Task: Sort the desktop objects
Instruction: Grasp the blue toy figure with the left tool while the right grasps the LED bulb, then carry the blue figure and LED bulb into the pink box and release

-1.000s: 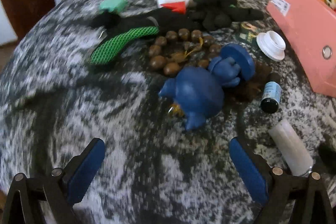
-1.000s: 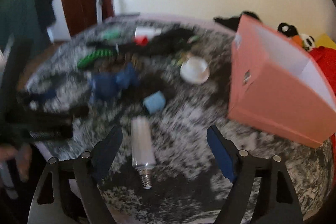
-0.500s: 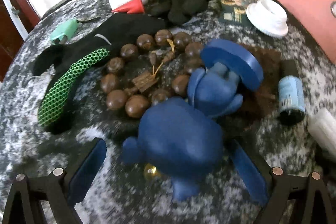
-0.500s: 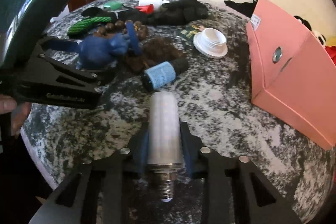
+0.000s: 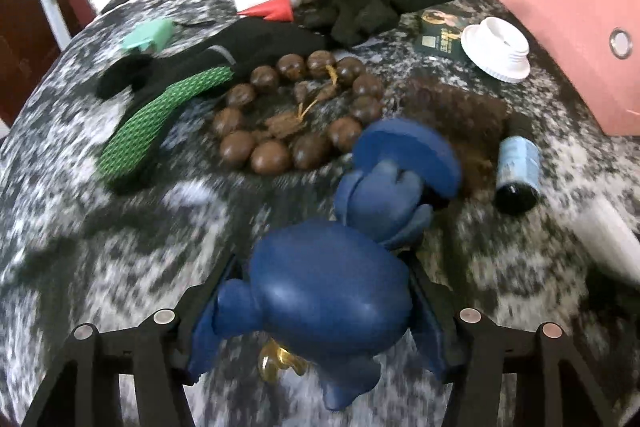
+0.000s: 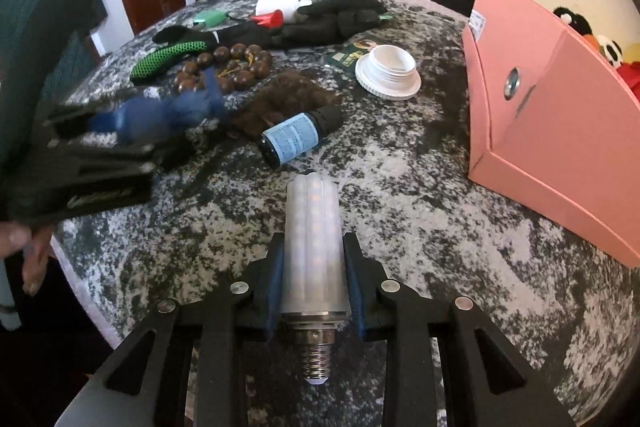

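Right wrist view gives us a round table under a mottled black-and-white cloth, a cream wall behind, a dark red door at the far left. A pink box stands along the table's right edge with soft toys behind it. Toward the far edge lie black gloves, a white bottle and a ring of brown beads; a white cap and a blue-labelled vial sit nearer the centre.

Our right gripper is clamped on the LED bulb near the table's near edge, pads pressing both sides, screw base toward us. A second ago those jaws stood wide, the bulb lying loose on the cloth.

Left wrist view: our left gripper is closing on the blue figurine, left of centre, pads at its flanks. A second ago it hovered well short, jaws wide, with nothing between them.
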